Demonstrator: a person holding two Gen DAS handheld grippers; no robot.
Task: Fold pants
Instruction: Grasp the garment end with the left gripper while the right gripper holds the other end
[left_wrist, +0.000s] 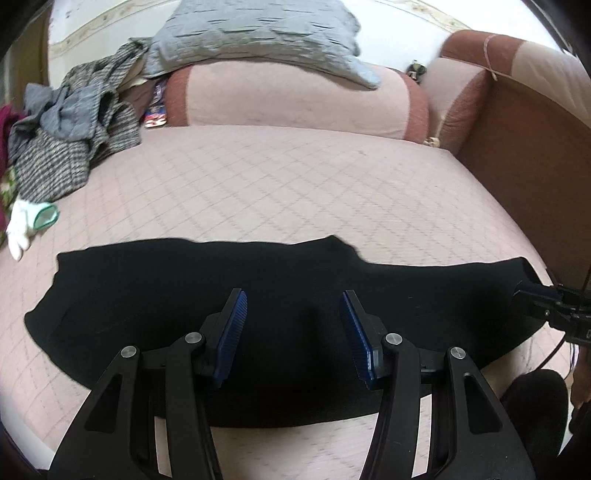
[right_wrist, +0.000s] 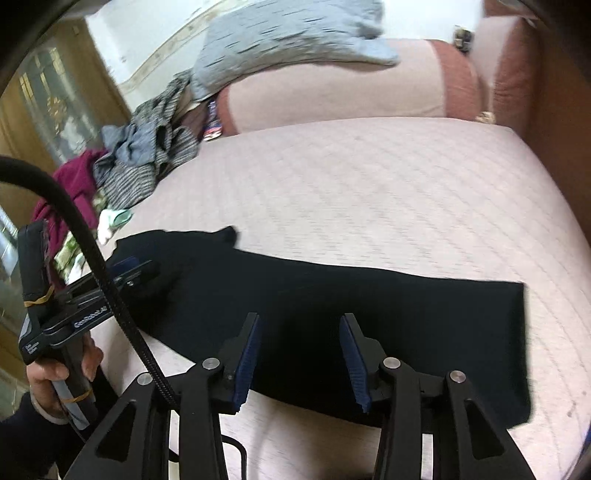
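Black pants (left_wrist: 184, 302) lie flat in a long strip across the pink quilted mattress (left_wrist: 295, 184), folded lengthwise; they also show in the right wrist view (right_wrist: 406, 314). My left gripper (left_wrist: 293, 302) is open and empty, hovering over the pants' middle. My right gripper (right_wrist: 301, 325) is open and empty, over the pants' near edge. The right gripper's body shows at the right edge of the left wrist view (left_wrist: 554, 306), by the pants' right end. The left gripper shows in a hand at the left of the right wrist view (right_wrist: 125, 277).
A pile of grey and checked clothes (left_wrist: 70, 147) lies at the mattress's far left with a white glove (left_wrist: 26, 225). A pink bolster (left_wrist: 288, 99) with a grey pillow (left_wrist: 258, 37) on it stands at the back. A brown wooden board (left_wrist: 535, 166) borders the right side.
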